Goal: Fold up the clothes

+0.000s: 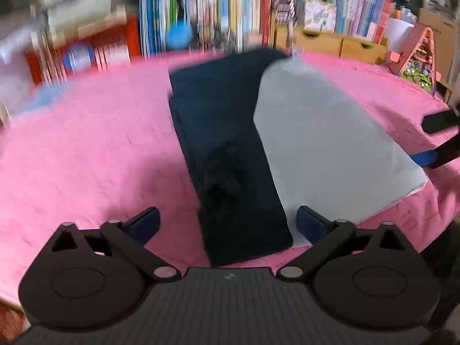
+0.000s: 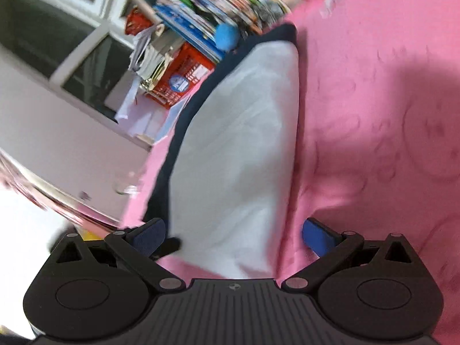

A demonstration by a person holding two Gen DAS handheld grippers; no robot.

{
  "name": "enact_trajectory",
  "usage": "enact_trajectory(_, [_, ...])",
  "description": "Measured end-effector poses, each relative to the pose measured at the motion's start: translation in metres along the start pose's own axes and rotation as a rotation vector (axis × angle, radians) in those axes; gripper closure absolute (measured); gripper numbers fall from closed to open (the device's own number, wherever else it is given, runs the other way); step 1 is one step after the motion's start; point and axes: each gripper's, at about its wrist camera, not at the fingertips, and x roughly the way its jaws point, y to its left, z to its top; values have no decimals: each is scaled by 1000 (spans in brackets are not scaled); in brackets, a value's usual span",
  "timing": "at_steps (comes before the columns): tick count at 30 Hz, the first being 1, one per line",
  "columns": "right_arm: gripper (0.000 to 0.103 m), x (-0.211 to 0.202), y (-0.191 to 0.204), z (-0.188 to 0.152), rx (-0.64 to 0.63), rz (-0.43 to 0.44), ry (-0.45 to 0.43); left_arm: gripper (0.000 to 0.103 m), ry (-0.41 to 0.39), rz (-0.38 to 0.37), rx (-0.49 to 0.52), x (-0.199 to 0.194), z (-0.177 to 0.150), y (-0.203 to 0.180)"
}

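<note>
Your left gripper (image 1: 228, 224) hangs with its jaws spread wide and holding nothing, just above the near end of the dark navy garment (image 1: 227, 155). Your right gripper (image 2: 233, 235) is equally wide and empty over the pale grey garment (image 2: 235, 149). The two folded pieces lie side by side, touching, on the pink cover (image 1: 86, 143), grey at 2 o'clock from navy. Blurred books (image 1: 218, 8) stand at 12 o'clock.

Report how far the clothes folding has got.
Done: the dark navy garment and the light grey garment lie as flat folded strips on the pink cover. In hand: nothing; left gripper and right gripper are open. Left: possibly further folds.
</note>
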Motion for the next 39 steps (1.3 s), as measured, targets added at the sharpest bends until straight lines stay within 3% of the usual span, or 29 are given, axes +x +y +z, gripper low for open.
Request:
enact_trajectory(2, [0,-1,-8,6,87,40,23,5,-107,75,134,-20,-4,-12])
enact_trajectory(5, [0,0,-16,16,203,108,50,5,-237,88,312,-45,-12,-39])
enact_trajectory(9, [0,5,-11,26,232,126,73,3,-269,-26,434,-50,-16,-77])
enact_trajectory(13, [0,16,1,23,147,0,113,3,-257,-96,492,-33,-18,-107])
enact_trajectory(15, [0,21,8,20,116,-12,136,3,-254,-123,512,-26,-19,-117])
enact_trajectory(18, [0,27,18,25,130,-36,170,3,-288,-117,570,-16,-22,-132])
enact_trajectory(20, [0,27,20,32,177,-7,184,3,-353,-95,635,-12,-28,-139])
enact_trajectory(22, [0,23,21,36,215,36,183,3,-364,-54,702,-5,-30,-147])
enact_trajectory(29, [0,3,19,51,282,211,139,15,-349,8,790,21,-28,-156])
enact_trajectory(31, [0,3,19,53,273,213,145,30,-354,43,808,27,-27,-156])
enact_trajectory(33, [0,6,18,55,244,186,162,51,-347,72,783,32,-21,-154])
enact_trajectory(35, [0,8,15,53,200,117,157,56,-334,62,721,34,-11,-148])
enact_trajectory(37, [0,5,8,57,165,8,89,63,-330,31,634,30,-4,-140])
enact_trajectory(39, [0,11,-5,72,185,-30,41,67,-343,25,580,24,1,-136])
